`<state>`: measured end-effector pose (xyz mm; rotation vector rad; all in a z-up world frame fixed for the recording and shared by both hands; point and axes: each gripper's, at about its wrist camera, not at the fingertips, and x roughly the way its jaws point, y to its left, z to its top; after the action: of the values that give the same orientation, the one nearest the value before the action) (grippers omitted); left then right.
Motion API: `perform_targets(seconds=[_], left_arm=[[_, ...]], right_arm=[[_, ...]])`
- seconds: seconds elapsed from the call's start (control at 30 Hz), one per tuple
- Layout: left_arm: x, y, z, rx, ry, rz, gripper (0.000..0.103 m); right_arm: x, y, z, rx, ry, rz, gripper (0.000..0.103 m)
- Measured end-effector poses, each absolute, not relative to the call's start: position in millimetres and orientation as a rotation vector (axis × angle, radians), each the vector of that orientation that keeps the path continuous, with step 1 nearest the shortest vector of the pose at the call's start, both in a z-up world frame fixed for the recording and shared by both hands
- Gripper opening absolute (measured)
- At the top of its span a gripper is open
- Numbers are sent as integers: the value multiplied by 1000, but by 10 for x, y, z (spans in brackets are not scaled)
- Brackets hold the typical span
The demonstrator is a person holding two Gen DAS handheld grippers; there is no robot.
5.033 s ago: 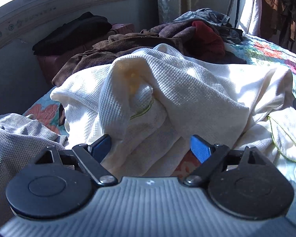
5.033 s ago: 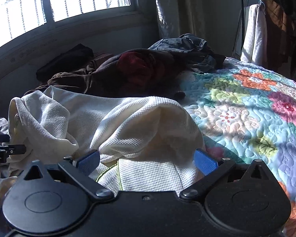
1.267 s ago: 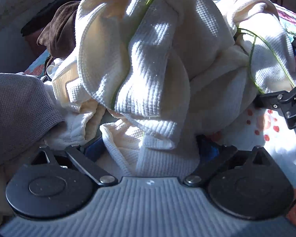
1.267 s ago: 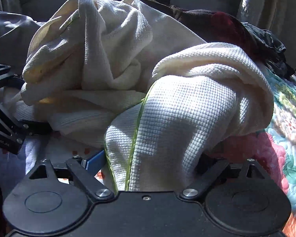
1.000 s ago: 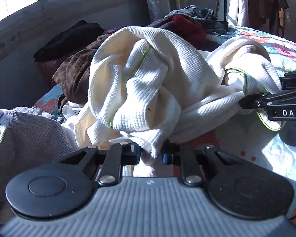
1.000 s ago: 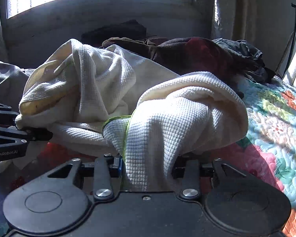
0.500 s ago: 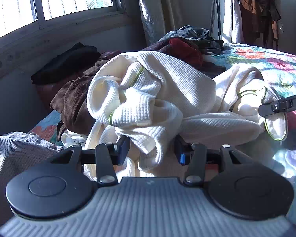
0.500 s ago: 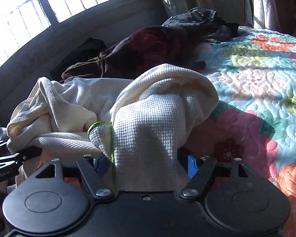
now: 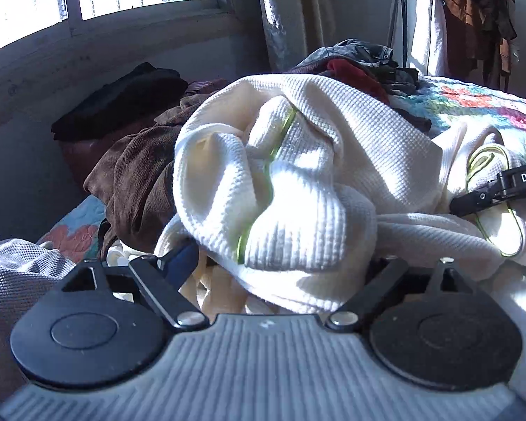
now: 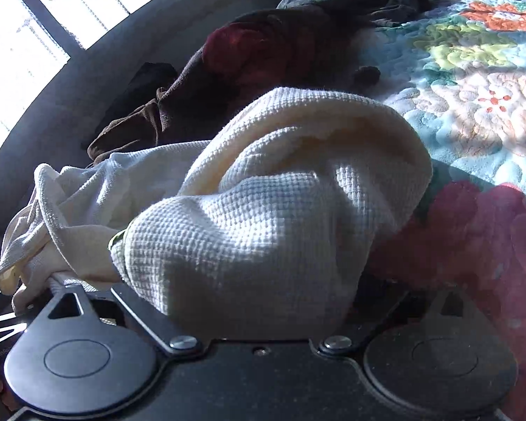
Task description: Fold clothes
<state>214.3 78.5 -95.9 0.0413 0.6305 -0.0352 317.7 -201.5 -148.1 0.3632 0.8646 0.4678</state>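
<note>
Right now both sets of tongs have just been opening and stand wide: the left tongs (image 9: 284,263) with a bunched fold of the cream waffle-knit garment (image 9: 298,182) lying loose between the jaws, the right tongs (image 10: 263,301) likewise with a thick hump of the same cloth between the jaws, nothing pinched. Garment sits crumpled on the floral quilt (image 10: 473,105) of the bed, in front of a dark clothes pile (image 10: 263,56).

To do this step well, my read: back both tongs clear of the heap, find a hem or the lime-green piping (image 9: 273,161) as an edge cue, re-grip two matching corners, then spread flat before any fold. Grab one layer only; the bundle is several layers deep.

Fabric: thick, soft waffle weave, floppy, holds rounded lumps. Quilt is puffy and stitched, so the cloth may drag. Grey knit (image 9: 14,273) lies at left.
</note>
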Motion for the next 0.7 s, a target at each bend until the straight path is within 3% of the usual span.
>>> perform_targets(seconds=[0.1, 0.13, 0.17, 0.2, 0.23, 0.3, 0.43, 0.53, 0.7], left_arm=[[2261, 933, -1074, -70, 666, -56, 86], [2240, 902, -1089, -53, 643, -76, 79], [2222, 859, -1095, -34, 628, -97, 61], [2205, 793, -1098, -16, 621, -101, 51], [2187, 721, -1101, 1, 615, -100, 48], [2167, 606, -1100, 15, 595, -105, 37], [2130, 417, -1077, 5, 566, -143, 31], [2057, 256, -1014, 0, 552, -176, 30], [1934, 197, -893, -41, 543, -245, 28]], right_arm=[[3187, -1813, -1470, 263, 822, 470, 101], [3194, -1761, -1458, 255, 813, 489, 99], [3209, -1718, -1447, 261, 813, 516, 96], [3223, -1669, -1432, 265, 821, 538, 85], [3238, -1620, -1417, 268, 829, 560, 73], [3214, -1496, -1373, 221, 820, 578, 65], [3081, -1244, -1278, 95, 775, 625, 52], [2941, -1152, -1218, 36, 743, 662, 49], [2798, -1381, -1165, 168, 750, 732, 46]])
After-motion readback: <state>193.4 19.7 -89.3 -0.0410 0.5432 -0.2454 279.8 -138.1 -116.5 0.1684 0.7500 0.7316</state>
